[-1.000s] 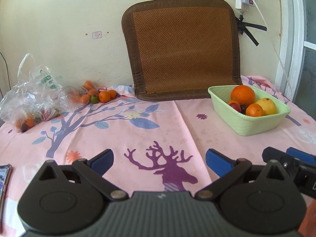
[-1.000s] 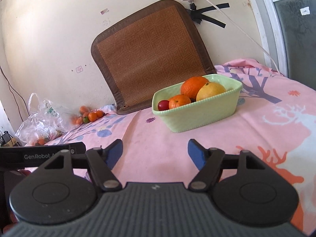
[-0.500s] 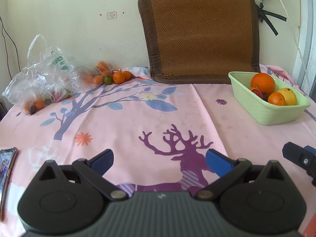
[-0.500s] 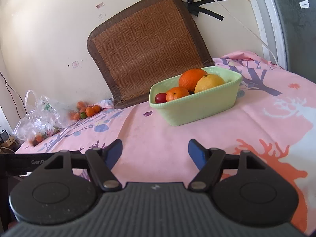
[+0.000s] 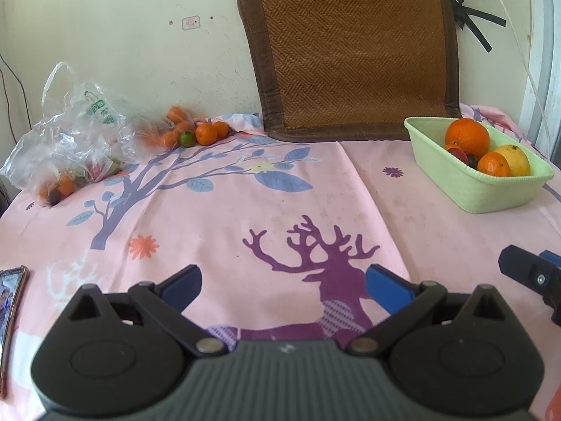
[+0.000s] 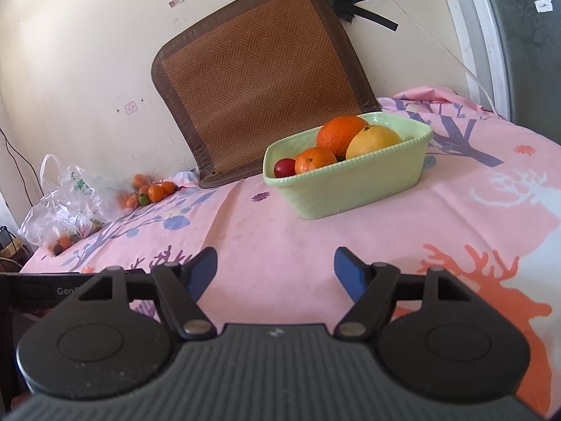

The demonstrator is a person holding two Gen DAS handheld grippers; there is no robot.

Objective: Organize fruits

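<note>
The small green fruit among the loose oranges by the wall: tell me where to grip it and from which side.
Grip the small round green fruit across its middle, coming from the front over the pink cloth: oranges crowd both its flanks, so pinch front-to-back.

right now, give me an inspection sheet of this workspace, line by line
surface: pink printed cloth covers the table, creased, bare in the middle
job's things: green basket holds a large orange, a yellow fruit, a small orange and a red fruit; loose small oranges and one green fruit lie by the wall
clutter: plastic bag with more fruit at the far left; phone at the left edge
grippers: left gripper open, empty; right gripper open, empty
cables: white cable runs down the wall; thin dark wire at left
surroundings: woven mat leans on the wall; window frame at right
</note>
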